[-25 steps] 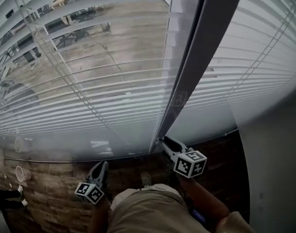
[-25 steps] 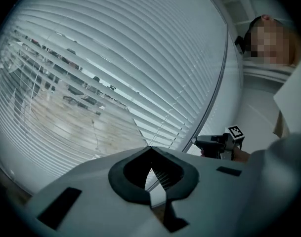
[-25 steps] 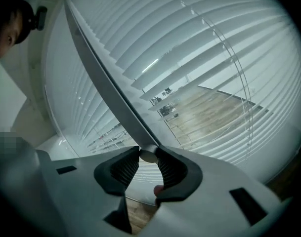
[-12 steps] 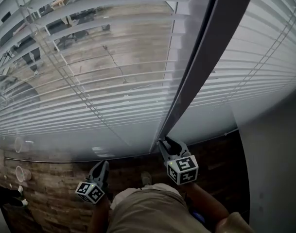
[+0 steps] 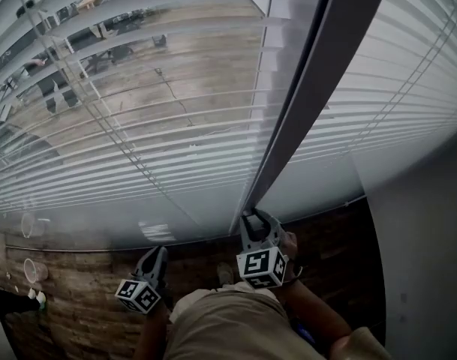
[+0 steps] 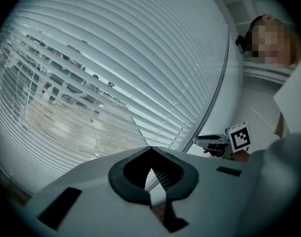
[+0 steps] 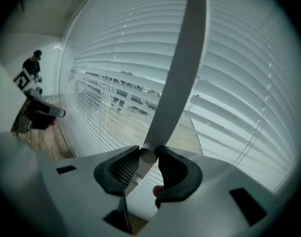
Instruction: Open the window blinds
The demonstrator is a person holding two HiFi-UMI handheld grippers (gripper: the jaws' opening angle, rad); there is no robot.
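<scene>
**Head view:** your right claw [image 5: 252, 217] is at the foot of the tilt wand [image 5: 311, 103], whose long axis rises up and away beside the slats [image 5: 138, 118]. Its marker cube [image 5: 262, 267] has rolled since a second ago.

**Left gripper view:** your left claw [image 6: 150, 148] is closed, empty and well apart from the wand.

**Right gripper view:** the right claw's pads pinch the wand's lower end.

Wood-patterned floor [image 5: 70, 306] (dark planks) bears the person's pale shoe [image 5: 225, 274].

Pale daylight pours through the blinds [image 5: 160, 141] before me; both gripper views bend and darken at their rims, and the head view's lower glass looks hazy, perhaps from glare.
</scene>
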